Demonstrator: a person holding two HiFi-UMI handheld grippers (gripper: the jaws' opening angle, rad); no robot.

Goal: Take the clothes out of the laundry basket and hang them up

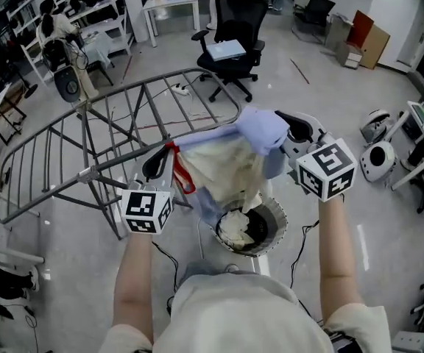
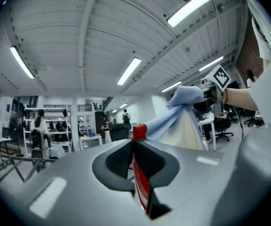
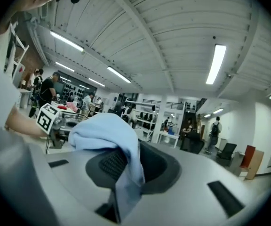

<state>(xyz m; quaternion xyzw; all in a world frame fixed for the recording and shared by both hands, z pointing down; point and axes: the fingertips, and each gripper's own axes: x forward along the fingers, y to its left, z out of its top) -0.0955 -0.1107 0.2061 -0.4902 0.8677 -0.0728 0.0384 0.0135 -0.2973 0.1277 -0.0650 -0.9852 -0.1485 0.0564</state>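
Note:
A light blue garment (image 1: 260,134) with a cream inside and a red-trimmed edge (image 1: 181,171) hangs stretched between my two grippers, above the laundry basket (image 1: 269,230). My left gripper (image 1: 166,157) is shut on the red-trimmed edge (image 2: 141,182), and the cloth (image 2: 180,119) runs from it up to the right gripper. My right gripper (image 1: 285,127) is shut on a bunch of the blue cloth (image 3: 108,134), which drapes over its jaws and passes down between them. More white clothes (image 1: 235,228) lie in the basket.
A grey metal drying rack (image 1: 124,116) stands unfolded to the left and behind the garment, close to the left gripper. A black office chair (image 1: 234,35) is further back. White devices (image 1: 377,157) and desks are at the right. Cables run across the floor.

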